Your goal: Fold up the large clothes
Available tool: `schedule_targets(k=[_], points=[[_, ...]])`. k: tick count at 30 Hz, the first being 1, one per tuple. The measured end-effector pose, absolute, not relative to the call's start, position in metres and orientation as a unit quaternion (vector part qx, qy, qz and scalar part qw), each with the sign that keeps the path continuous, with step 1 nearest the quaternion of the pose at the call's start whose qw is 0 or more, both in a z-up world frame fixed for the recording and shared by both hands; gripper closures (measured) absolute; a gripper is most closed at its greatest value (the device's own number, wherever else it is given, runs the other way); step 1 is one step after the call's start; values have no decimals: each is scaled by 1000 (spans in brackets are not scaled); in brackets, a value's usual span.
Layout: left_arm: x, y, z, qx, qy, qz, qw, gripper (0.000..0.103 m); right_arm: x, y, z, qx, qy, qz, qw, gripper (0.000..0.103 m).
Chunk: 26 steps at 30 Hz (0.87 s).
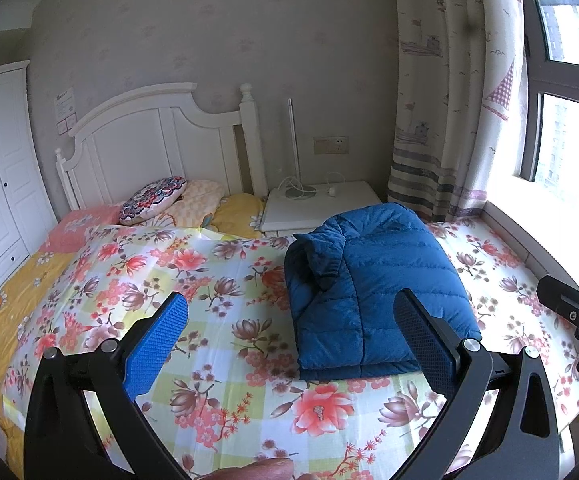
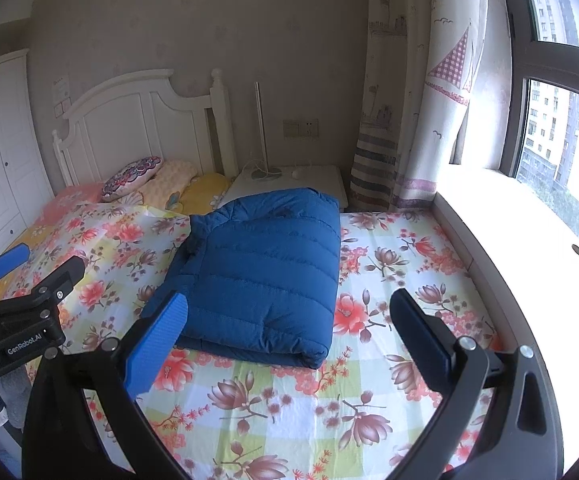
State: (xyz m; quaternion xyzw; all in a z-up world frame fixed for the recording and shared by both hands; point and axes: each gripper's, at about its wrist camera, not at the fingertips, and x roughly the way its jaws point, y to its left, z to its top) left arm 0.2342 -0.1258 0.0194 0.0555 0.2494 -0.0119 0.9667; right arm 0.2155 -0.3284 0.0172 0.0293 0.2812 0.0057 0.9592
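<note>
We count one folded blue jacket (image 2: 257, 268) on one flowered bedsheet (image 2: 369, 360), and two grippers, the left gripper (image 1: 289, 344) and the right gripper (image 2: 289, 340), each with two fingers held wide apart. Near the one white headboard (image 1: 157, 140) we see one round patterned cushion (image 1: 153, 200), and beside the bed one white nightstand (image 1: 321, 204). There is also one curtain (image 2: 409, 100) and one wall socket plate (image 1: 331, 145).

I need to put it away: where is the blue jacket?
The blue jacket lies folded on the floral bedsheet, just before the white nightstand, in both views.
</note>
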Motion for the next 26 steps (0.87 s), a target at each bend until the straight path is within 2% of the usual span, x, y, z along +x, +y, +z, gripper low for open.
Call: schedule_targets(k=[14,17,19,23,26], points=[[245,-130,8,54,261,-17,964,4,226,-323,7,28,295,6,955,3],[246,-129,-3,46,234,-28,971,4,231,-321,3,26,301,5,953,3],[259,-125,-13,44,260,-28,964,4,234,-321,0,24,305,4,952,3],[307,-70,-30,-2,338,-55,940,4,243,-331,-10,18,308,1,951,3],[352,32,-41,-54,362,21,930,4,253,-369,-14,0,293,-26,956,3]])
